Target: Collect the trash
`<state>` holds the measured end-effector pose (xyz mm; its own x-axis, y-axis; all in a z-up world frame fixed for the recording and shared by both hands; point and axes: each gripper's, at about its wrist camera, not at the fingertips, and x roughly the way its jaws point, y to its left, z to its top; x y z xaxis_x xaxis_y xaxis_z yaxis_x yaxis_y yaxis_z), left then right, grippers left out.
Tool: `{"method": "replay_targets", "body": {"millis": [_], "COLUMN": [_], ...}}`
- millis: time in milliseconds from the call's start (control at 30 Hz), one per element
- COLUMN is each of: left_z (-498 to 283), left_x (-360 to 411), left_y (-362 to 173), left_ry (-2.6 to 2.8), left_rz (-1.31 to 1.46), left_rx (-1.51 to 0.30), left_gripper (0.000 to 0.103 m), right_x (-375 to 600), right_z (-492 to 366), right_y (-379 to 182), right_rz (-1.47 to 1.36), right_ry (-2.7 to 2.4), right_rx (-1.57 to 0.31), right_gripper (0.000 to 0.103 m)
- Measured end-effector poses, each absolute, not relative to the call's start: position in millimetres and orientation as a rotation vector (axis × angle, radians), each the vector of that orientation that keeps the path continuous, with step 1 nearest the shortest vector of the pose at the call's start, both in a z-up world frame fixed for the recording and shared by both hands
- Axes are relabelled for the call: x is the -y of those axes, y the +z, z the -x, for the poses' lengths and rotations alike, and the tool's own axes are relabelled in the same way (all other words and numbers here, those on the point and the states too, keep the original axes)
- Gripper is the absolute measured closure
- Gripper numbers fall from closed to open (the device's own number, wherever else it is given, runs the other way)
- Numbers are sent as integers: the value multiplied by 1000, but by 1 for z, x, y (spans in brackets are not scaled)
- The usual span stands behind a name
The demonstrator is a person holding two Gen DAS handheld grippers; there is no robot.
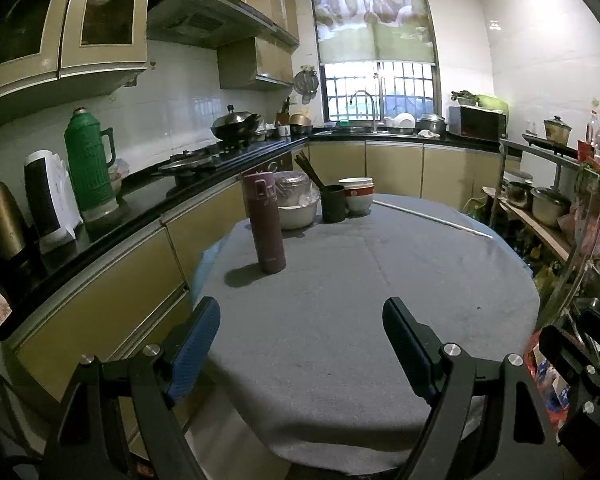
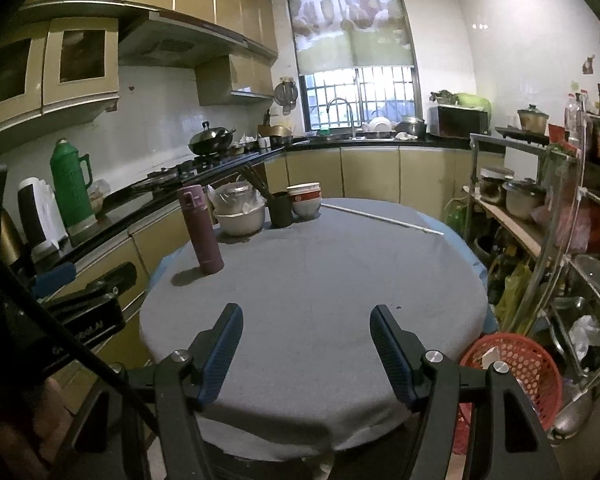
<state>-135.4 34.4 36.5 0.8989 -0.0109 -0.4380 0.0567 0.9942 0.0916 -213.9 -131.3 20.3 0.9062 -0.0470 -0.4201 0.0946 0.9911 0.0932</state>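
Left wrist view is showing the left gripper hovering over the near edge of the round counter covered in grey cloth, its blue-padded jaws standing wide apart and released, with nothing between them. Ahead of the jaws and a little to their left, the tall purple cylindrical flask is standing upright on the cloth. Farther ahead, at the far rim, the white bowl holding a plastic-wrapped metal pot, the dark cup with chopsticks and the stacked white-and-red bowls are sitting close together, and a thin white stick is lying beyond the jaws to their right. The right wrist view is showing the right gripper over the same near edge, its jaws also parted and gripping nothing. The red perforated plastic basket holding crumpled paper trash is sitting on the floor just right of these jaws, below the counter edge. No loose trash is showing on the cloth between or ahead of either pair of jaws.
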Motion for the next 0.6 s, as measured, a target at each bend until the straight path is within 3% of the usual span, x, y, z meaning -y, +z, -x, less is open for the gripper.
{"method": "replay_targets", "body": {"millis": [600], "left_z": [139], "left_x": [-30], "left_y": [38], "left_ry": [-33], "left_rz": [-110], "left_rx": [-444], "left_gripper": [19], "right_x": [136], "right_z": [215], "right_y": [13], "right_rz": [-130], "right_ry": [-79], "right_rx": [-444], "right_gripper": [33]}}
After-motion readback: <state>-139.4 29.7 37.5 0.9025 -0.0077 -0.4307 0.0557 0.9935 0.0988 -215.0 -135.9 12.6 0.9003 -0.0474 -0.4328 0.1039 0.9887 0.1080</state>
